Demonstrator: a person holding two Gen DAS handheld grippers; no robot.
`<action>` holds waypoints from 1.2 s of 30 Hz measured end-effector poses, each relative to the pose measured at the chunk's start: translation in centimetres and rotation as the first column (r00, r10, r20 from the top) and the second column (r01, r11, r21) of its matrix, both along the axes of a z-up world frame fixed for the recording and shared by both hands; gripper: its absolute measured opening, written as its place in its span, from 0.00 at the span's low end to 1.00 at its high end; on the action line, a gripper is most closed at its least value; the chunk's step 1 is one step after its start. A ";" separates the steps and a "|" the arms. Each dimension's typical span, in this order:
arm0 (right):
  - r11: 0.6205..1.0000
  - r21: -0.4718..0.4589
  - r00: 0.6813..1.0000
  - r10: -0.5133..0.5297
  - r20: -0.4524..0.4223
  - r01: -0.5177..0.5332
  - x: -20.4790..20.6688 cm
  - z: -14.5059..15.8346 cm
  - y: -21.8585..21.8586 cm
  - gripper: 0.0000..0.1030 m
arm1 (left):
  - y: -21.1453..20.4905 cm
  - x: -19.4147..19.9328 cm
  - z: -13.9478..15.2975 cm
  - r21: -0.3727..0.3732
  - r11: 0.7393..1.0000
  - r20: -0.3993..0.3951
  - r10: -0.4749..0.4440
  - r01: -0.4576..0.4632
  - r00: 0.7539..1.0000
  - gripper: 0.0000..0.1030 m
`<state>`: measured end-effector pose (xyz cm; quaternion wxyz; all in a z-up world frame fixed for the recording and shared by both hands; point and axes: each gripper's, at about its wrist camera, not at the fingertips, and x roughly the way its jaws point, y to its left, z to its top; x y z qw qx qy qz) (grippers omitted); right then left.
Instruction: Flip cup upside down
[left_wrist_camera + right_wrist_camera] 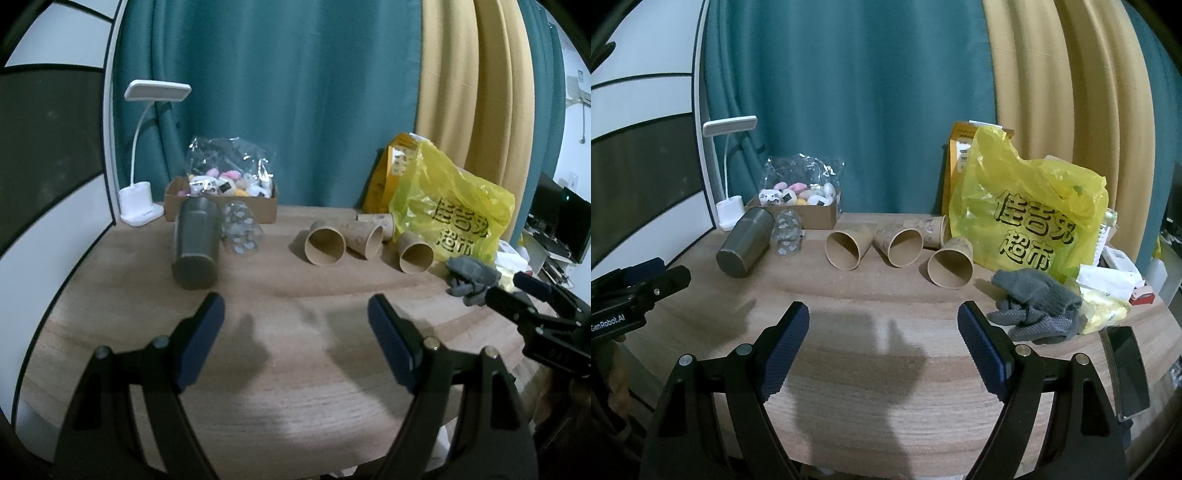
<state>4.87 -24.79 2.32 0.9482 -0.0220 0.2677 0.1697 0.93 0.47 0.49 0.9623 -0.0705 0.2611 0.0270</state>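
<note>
Several brown paper cups lie on their sides on the wooden table (295, 369), mouths toward me: a left one (325, 242) (846, 246), a middle one (365, 236) (900, 244), a right one (414, 253) (951, 263) and one behind (929, 228). A grey metal tumbler (195, 243) (744, 246) lies on its side at the left, beside a clear patterned cup (241, 230) (786, 234). My left gripper (295, 317) is open and empty, low over the table. My right gripper (882, 325) is open and empty, short of the cups.
A yellow plastic bag (1030, 218) stands at the right with an orange packet (960, 147) behind. Grey gloves (1034, 306) and a phone (1126, 369) lie at the right. A cardboard box of small toys (798, 206) and a white desk lamp (142, 199) stand at the back left. Curtains hang behind.
</note>
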 end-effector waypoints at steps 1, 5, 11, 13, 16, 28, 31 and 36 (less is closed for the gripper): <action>1.000 0.001 1.000 0.000 0.001 0.000 0.1 0.0 0.0 0.83 | 0.0 0.1 0.0 0.001 1.000 0.000 0.001 -0.001 1.000 0.79; 1.000 0.001 1.000 0.002 0.003 -0.002 0.3 -0.1 0.0 0.83 | 0.1 0.3 0.0 0.003 1.000 0.005 0.002 -0.002 1.000 0.79; 1.000 0.000 1.000 0.001 0.003 -0.001 0.2 -0.1 0.0 0.83 | -0.1 0.1 0.0 0.004 1.000 0.012 0.007 -0.007 1.000 0.79; 1.000 -0.001 1.000 0.002 0.003 -0.002 0.2 -0.2 0.1 0.83 | -0.1 -0.1 0.0 0.004 1.000 0.014 0.010 -0.010 1.000 0.79; 1.000 0.000 1.000 0.001 0.004 -0.001 0.2 -0.2 0.1 0.83 | -0.1 -0.1 0.0 0.004 1.000 0.014 0.009 -0.009 1.000 0.79; 1.000 0.002 1.000 0.002 0.002 -0.002 0.3 -0.1 0.0 0.83 | 0.0 -0.5 0.3 -0.001 1.000 0.025 0.015 -0.015 1.000 0.79; 1.000 0.000 1.000 0.003 0.005 -0.003 0.2 -0.1 0.0 0.83 | 0.2 -0.6 0.3 -0.005 1.000 0.026 0.019 -0.018 0.999 0.79; 1.000 0.002 1.000 0.005 0.006 -0.005 0.0 -0.2 0.0 0.83 | 0.2 -0.9 0.5 -0.011 1.000 0.034 0.026 -0.026 0.999 0.79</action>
